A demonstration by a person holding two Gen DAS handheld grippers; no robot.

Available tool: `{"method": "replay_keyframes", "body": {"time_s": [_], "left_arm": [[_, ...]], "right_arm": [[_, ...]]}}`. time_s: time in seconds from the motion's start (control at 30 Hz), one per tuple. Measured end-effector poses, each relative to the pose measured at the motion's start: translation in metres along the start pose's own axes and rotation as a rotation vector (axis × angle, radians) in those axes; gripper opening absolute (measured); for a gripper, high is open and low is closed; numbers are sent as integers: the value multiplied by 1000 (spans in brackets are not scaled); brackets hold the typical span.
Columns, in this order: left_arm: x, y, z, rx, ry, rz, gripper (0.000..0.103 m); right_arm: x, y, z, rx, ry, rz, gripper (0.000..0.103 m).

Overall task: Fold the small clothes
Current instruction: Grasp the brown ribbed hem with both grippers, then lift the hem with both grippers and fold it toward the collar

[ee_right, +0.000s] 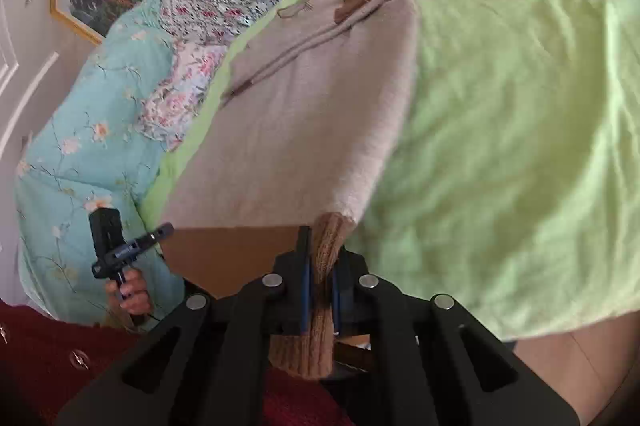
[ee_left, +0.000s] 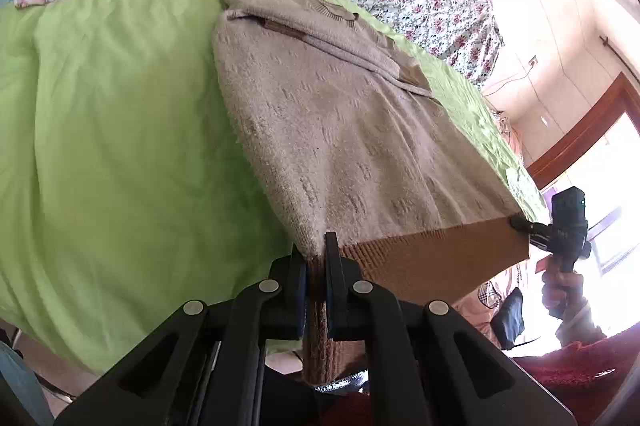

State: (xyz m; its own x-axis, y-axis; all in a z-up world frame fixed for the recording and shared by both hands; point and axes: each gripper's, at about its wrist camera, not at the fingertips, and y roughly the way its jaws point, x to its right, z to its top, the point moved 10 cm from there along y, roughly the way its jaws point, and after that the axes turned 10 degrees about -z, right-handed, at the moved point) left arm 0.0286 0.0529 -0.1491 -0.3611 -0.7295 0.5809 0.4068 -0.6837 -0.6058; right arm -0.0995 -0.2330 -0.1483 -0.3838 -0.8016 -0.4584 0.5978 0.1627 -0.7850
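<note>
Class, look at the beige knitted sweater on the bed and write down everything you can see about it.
The sweater is a fuzzy beige knit with a brown ribbed hem band and small brown details near its far end. It lies lengthwise on the green bedsheet, a sleeve folded across its upper part. The hem end is lifted off the sheet: the left hand-held gripper is shut on one hem corner, the right hand-held gripper on the other, and the band is stretched taut between them.

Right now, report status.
Left gripper and right gripper both shut on sweater hem corners. Sweater stretched over green sheet. Nothing in the way.
</note>
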Motion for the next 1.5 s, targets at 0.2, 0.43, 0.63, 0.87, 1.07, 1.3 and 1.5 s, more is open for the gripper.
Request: {"method": "replay_keyframes", "body": {"time_s": [0.2,0.43,0.63,0.87,1.07,1.3,1.5], "left_arm": [[-23,21,-16,-79,-76,-14,19],[-13,30,-25,-91,-59,-98,35],[-5,16,-23,-13,-20,-69,5],[5,-6,-4,77,-51,-98,5],[44,-44,49,198,44,-128,5],[38,-40,129,295,48,-139,5],[38,-13,232,339,120,-51,5]], "right_arm": [[12,27,-9,-59,40,-7,12],[-3,35,-13,-41,8,41,21],[8,19,-17,3,44,48,8],[-30,-13,7,102,23,216,8],[-56,-58,54,239,-7,316,8],[-50,-36,132,307,27,252,8],[-46,-11,236,369,8,133,8]]}}
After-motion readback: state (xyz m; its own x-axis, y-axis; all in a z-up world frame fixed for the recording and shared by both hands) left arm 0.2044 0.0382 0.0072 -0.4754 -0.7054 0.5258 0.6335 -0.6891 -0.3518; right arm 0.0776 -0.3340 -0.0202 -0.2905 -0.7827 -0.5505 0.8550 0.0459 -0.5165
